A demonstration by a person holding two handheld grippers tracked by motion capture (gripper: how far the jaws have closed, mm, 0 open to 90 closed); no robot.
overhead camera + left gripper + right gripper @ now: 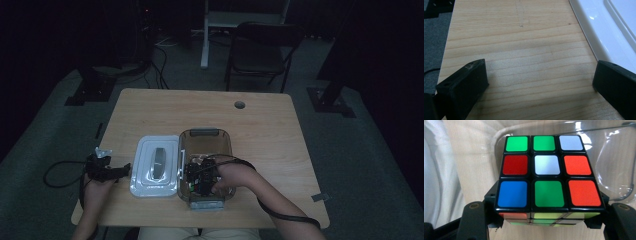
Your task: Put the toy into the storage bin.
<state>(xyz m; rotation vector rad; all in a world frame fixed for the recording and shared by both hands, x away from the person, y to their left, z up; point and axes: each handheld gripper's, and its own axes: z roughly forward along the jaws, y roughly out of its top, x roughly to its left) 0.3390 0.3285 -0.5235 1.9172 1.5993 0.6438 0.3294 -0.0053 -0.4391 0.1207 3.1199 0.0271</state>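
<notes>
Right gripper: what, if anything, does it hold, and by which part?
The right gripper holds a puzzle cube, its jaws clamping two opposite side faces.

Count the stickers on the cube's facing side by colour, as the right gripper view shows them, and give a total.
Stickers on the near face of the cube held in the right gripper:
Green: 3
Orange: 2
White: 2
Red: 1
Blue: 1
Total: 9

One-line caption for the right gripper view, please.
Right tool shut on a scrambled puzzle cube, held inside the clear plastic box.
</notes>
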